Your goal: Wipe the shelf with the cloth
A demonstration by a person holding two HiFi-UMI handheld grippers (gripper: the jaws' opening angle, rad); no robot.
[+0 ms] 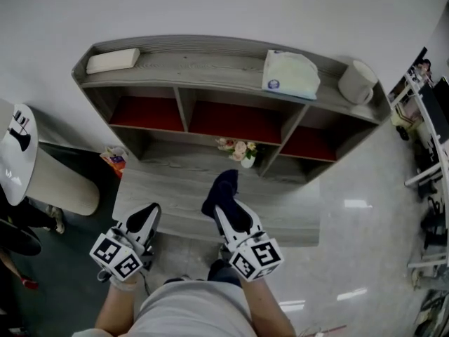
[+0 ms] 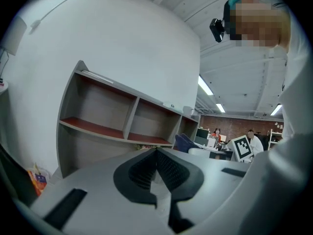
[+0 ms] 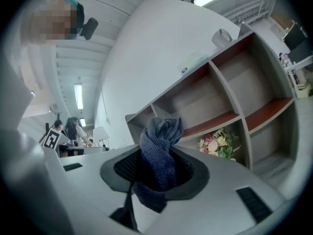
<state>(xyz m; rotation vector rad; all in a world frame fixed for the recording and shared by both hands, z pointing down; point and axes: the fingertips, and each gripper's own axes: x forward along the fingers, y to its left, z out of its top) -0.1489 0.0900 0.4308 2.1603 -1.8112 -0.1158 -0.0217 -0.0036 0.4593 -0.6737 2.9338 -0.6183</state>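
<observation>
While both grippers hover in front of the shelf (image 1: 210, 69), the right gripper (image 1: 226, 213) has its jaws clamped on the dark blue cloth (image 1: 222, 190) (bunched, twisted, poking past the tips), facing the shelf's middle bay. The left gripper (image 1: 145, 220), jaws pressed together and empty, sits before the shelf's left half. Flowers (image 1: 238, 150) stand deeper into the shelf than the cloth.
</observation>
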